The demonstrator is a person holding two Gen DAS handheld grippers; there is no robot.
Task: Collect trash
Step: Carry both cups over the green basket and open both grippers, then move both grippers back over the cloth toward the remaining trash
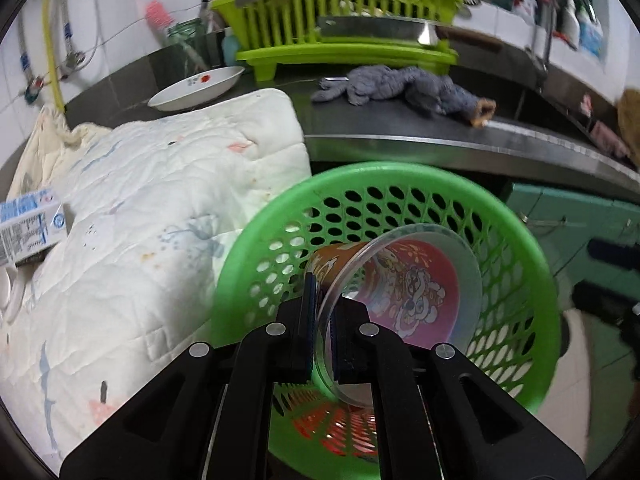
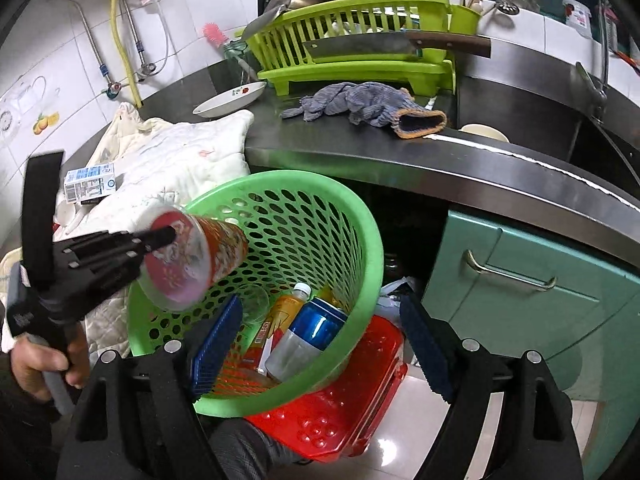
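Left gripper (image 1: 322,332) clamped on rim of printed plastic cup (image 1: 384,284), one pad inside, one outside; cup on its side, mouth toward camera, held over green basket (image 1: 516,240). Same cup (image 2: 200,260) seen from right wrist, tipped above basket's near-left rim; gripping fingers mostly hidden behind cup mouth there. Right gripper (image 2: 320,344) wide apart, holding nothing, blue pads straddling green basket (image 2: 360,216) from above. Just ahead, inside basket: blue can (image 2: 320,324), clear bottle with white cap (image 2: 298,308), orange-red packaging, all overlapped and hard to separate; clear cup behind left pad, half hidden. Red crate (image 2: 360,392) under basket, partly covered. Left of grippers: white quilted cloth (image 1: 160,200) with milk carton (image 2: 90,181), carton cut at frame edge in left view. Farther: steel counter (image 2: 440,160), grey rag (image 2: 360,104), white dish (image 2: 230,100), green dish rack (image 2: 360,28) with cleaver (image 2: 380,46). Shelf jars beyond blurred.
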